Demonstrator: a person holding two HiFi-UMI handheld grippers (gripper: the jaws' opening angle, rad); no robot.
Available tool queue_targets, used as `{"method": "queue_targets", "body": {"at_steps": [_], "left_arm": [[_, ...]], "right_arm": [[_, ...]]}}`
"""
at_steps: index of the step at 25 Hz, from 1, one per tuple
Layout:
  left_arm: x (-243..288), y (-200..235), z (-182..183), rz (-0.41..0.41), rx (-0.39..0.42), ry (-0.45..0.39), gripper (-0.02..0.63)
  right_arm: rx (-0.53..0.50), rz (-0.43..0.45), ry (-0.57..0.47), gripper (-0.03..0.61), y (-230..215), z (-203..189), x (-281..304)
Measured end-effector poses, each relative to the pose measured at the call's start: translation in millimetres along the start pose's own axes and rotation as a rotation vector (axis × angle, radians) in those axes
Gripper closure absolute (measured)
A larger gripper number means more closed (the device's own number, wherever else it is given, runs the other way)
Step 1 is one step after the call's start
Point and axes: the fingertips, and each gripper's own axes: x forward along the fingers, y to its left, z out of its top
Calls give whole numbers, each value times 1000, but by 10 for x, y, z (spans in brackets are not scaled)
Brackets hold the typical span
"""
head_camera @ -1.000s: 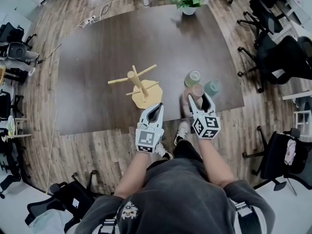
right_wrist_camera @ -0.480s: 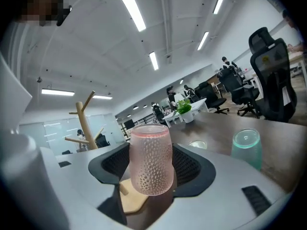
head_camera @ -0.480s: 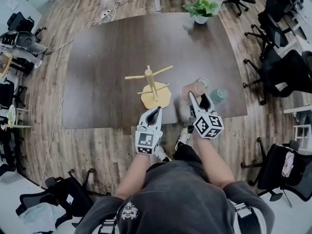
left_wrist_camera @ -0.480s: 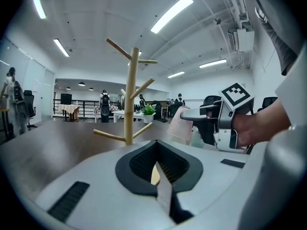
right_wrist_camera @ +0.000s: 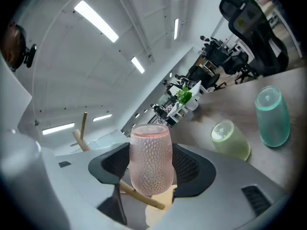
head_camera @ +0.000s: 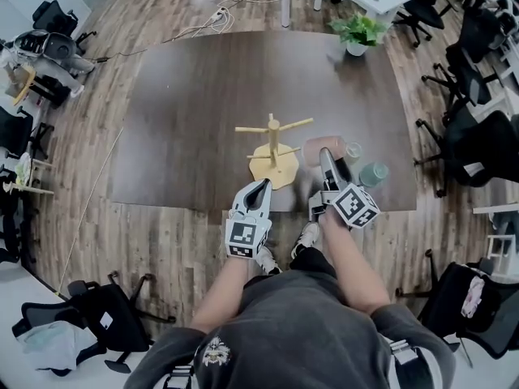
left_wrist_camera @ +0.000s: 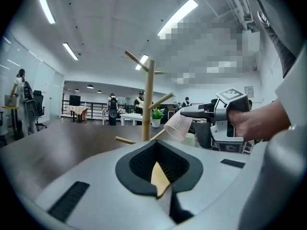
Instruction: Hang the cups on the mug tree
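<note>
Room: brown wooden plank floor (head_camera: 162, 241), black office chairs (head_camera: 474, 148) all around.
Table: big dark brown table top (head_camera: 203, 96).
Left gripper (head_camera: 261, 187): fingers pressed together, holding nothing, near the tree's base.
Tree: pale wooden mug tree (head_camera: 273, 146), standing upright.
Right gripper (head_camera: 327, 159): squeezes a bumpy pink cup (head_camera: 322, 147), tipped sideways just right of the tree.
On table: pale green cup (head_camera: 353, 151), blue-green cup (head_camera: 374, 173), potted green plant (head_camera: 358, 32).

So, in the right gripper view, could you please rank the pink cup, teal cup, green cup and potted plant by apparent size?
pink cup, inflated by nearness
teal cup
green cup, only slightly smaller
potted plant, far off
</note>
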Motion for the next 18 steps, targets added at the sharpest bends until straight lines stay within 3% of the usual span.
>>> {"method": "queue_targets", "body": {"at_steps": [5, 18], "left_arm": [[-85, 119, -5, 25, -13, -13, 607], [-150, 220, -131, 53, -19, 1, 607]], "right_arm": [[129, 14, 33, 282, -1, -176, 116], [212, 78, 132, 282, 30, -594, 287]]}}
